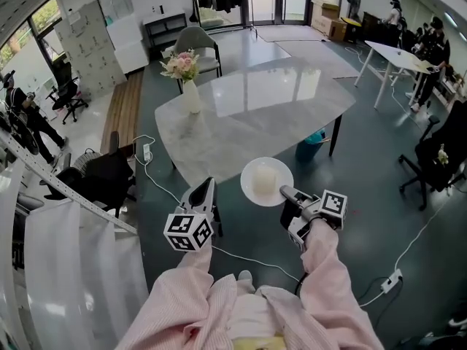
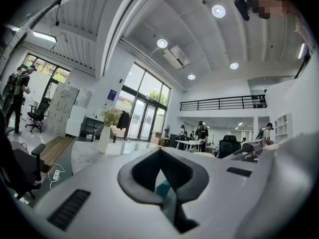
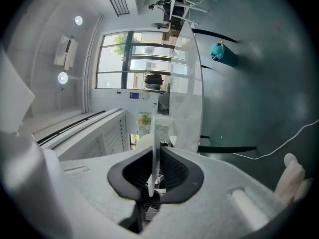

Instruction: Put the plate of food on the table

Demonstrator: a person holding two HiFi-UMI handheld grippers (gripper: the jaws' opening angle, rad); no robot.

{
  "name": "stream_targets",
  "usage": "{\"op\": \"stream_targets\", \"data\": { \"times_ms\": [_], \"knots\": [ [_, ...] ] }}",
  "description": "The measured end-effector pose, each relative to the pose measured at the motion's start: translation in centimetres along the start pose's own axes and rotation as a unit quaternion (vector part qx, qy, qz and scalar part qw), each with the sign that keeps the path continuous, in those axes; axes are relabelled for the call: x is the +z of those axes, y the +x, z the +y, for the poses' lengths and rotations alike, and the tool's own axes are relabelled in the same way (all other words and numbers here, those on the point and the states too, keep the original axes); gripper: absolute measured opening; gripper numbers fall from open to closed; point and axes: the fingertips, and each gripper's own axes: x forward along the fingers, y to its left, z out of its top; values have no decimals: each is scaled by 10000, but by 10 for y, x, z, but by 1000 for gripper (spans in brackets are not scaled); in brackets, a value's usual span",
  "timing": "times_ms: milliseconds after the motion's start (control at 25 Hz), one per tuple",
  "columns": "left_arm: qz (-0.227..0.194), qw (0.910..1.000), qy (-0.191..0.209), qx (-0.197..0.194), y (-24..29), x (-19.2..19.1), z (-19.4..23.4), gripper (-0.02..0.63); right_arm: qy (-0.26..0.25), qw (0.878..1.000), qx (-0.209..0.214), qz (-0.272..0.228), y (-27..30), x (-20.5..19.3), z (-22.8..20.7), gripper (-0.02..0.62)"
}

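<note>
Right hand-held gripper (image 1: pixel 286 193) is seen pinching the rim of the plate (image 1: pixel 267 181), its pads clamped on the thin white edge (in the right gripper view the plate is shown edge-on, running straight out from the jaws). The plate is held in the air just ahead of that gripper, at the near edge of the tabletop (image 1: pixel 248 108). It is best kept level, carried forward until it is wholly over the tabletop, then lowered flat before the pinch is loosened; with a one-sided grip, the far rim could sag. The left hand-held gripper (image 1: pixel 206 192), alongside, is pressed together on nothing. The plate is round, white and shallow, with a pale lump of food (image 1: pixel 264 176) at its middle.
</note>
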Motion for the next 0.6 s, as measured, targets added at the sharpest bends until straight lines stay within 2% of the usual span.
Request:
{"op": "stream_targets", "data": {
  "times_ms": [600],
  "knots": [
    [189, 9997, -137, 59, 72, -10, 37, -5, 118, 9998, -53, 125, 66, 56, -16, 28]
  ]
}}
